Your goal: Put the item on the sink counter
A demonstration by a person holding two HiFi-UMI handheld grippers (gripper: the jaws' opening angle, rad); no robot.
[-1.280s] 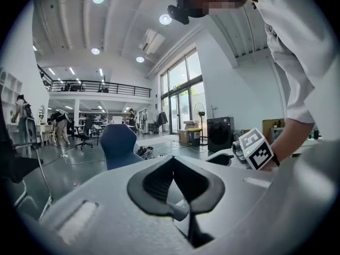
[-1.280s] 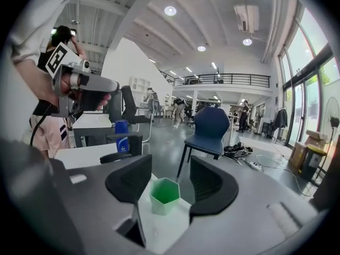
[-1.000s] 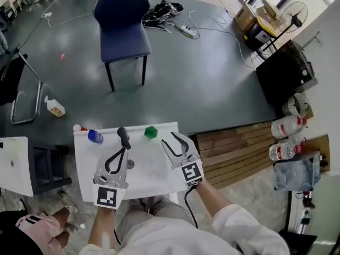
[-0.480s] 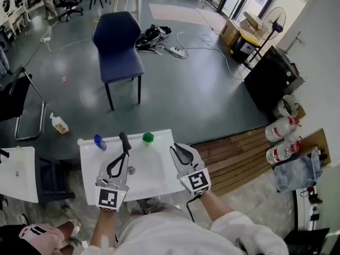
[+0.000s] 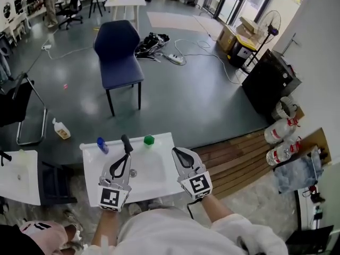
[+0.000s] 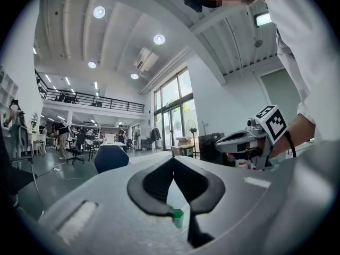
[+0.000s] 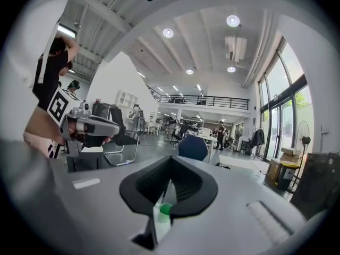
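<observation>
A white sink counter (image 5: 159,182) with a drain (image 5: 133,172) lies just below me. On its far edge sit a green cube (image 5: 149,139) and a blue bottle (image 5: 102,145). My left gripper (image 5: 126,154) hovers over the basin, shut and empty; a black upright piece (image 5: 126,141) stands just past its tips. My right gripper (image 5: 176,152) hovers over the counter's right part, jaws shut with nothing between them. Through the loop of the jaws the green cube (image 6: 178,215) shows in the left gripper view and, as the green cube (image 7: 166,210), in the right gripper view.
A blue chair (image 5: 118,49) stands on the grey floor beyond the counter. A spray bottle (image 5: 62,129) lies on the floor at left. A second white table (image 5: 18,177) is at left, wooden slats (image 5: 239,153) and water jugs (image 5: 279,132) at right.
The right gripper's jaws have gone from open to shut. My head view has tilted up, so the counter sits lower in the frame. The left gripper stays shut.
</observation>
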